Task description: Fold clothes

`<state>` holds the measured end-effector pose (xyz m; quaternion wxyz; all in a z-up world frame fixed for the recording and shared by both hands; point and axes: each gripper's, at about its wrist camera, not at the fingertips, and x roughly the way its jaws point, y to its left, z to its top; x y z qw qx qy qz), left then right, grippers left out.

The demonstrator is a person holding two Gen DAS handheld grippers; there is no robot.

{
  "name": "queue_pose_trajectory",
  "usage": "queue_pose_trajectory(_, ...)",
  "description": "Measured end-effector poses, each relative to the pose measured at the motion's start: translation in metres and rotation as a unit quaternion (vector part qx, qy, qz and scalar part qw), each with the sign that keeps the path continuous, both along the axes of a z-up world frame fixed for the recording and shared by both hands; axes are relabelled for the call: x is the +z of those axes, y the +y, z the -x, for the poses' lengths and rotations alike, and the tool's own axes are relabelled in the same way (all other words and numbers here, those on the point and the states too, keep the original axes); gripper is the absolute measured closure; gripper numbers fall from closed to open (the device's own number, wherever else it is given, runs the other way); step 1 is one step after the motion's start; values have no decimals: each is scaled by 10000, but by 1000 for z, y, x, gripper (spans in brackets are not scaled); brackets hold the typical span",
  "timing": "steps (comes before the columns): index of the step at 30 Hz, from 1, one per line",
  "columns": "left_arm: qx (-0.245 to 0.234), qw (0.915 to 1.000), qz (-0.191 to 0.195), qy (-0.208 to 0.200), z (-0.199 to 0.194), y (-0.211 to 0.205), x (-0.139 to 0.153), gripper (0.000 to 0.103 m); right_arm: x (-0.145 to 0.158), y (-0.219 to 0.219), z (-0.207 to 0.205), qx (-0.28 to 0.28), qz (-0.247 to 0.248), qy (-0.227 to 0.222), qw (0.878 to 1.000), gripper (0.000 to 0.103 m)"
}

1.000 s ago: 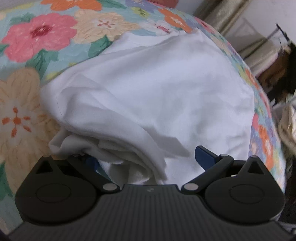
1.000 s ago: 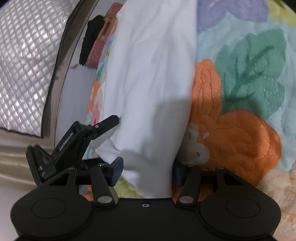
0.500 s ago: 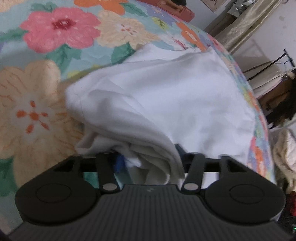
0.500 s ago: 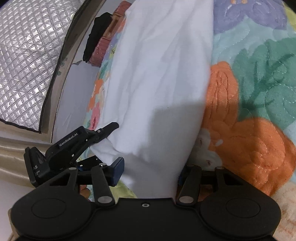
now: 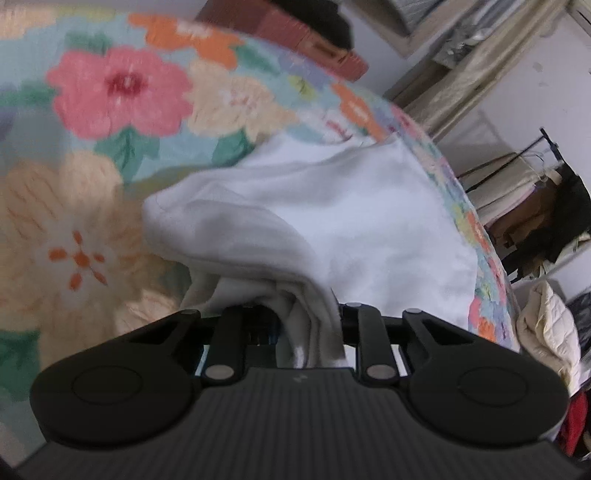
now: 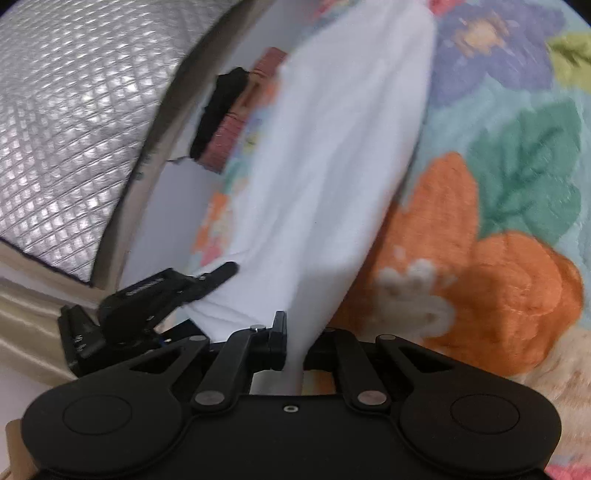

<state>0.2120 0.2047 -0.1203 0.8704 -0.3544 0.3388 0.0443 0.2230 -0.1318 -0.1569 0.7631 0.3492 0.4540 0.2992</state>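
Note:
A white garment (image 5: 332,221) lies partly folded on a floral quilt (image 5: 92,184). In the left wrist view my left gripper (image 5: 306,325) is shut on a bunched near corner of the garment, which is lifted a little off the quilt. In the right wrist view the same garment (image 6: 332,166) stretches away from me, and my right gripper (image 6: 295,347) is shut on its near edge. The left gripper (image 6: 207,284) also shows at the left of the right wrist view, holding the adjacent corner.
The quilt (image 6: 517,221) covers a bed. A reddish box with a dark item (image 5: 295,33) sits at the bed's far edge. Curtains, a clothes rack and piled clothing (image 5: 546,325) stand to the right. A quilted silver panel (image 6: 74,129) is on the wall.
Both grippers closed on the garment's near edge; they were open around it a second ago. Both have lifted and pulled back, raising the near edge.

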Motion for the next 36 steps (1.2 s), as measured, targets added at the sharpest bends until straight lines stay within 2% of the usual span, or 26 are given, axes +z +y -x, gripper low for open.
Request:
queue_pose_trajectory(4,-151,9980,-490,-366,24,-10,26,84,15,-4,13,224,-39,-165,9996,95)
queue_pose_trajectory(9,-104,9990,-323,-279,55,-6,39,85,33,-9,29,503,-89,-371,9980,95)
queue_pose_trajectory(11,-93,9988,-372,-288,69,-6,47,85,35,-7,41,516,-135,-234,9983,95)
queue_pose_trajectory(16,-120,9911,-1214,-528,112,-27,64,85,35,4,74,473,-269,281,9981,95)
queue_pose_trajectory(17,-99,9920,-1167,-473,119,-28,65,85,35,6,80,464,-296,384,9977,95)
queue_pose_trajectory(19,-109,9957,-801,-445,129,-24,66,86,35,10,93,446,-350,590,9966,95)
queue_pose_trajectory(21,-110,9975,-468,-526,142,-17,73,87,47,12,105,511,-143,401,9978,95)
queue_pose_trajectory(27,-133,9904,-920,-1027,187,-28,120,87,91,6,139,985,-646,250,9927,95)
queue_pose_trajectory(31,-343,9923,-777,-905,163,-37,119,87,94,0,134,967,-384,313,9941,95)
queue_pose_trajectory(33,-545,9908,-860,-887,140,-46,117,87,89,-8,119,844,-379,500,9945,94)
queue_pose_trajectory(36,-917,9867,-1021,-872,97,-57,116,87,85,-20,91,725,-322,546,9954,93)
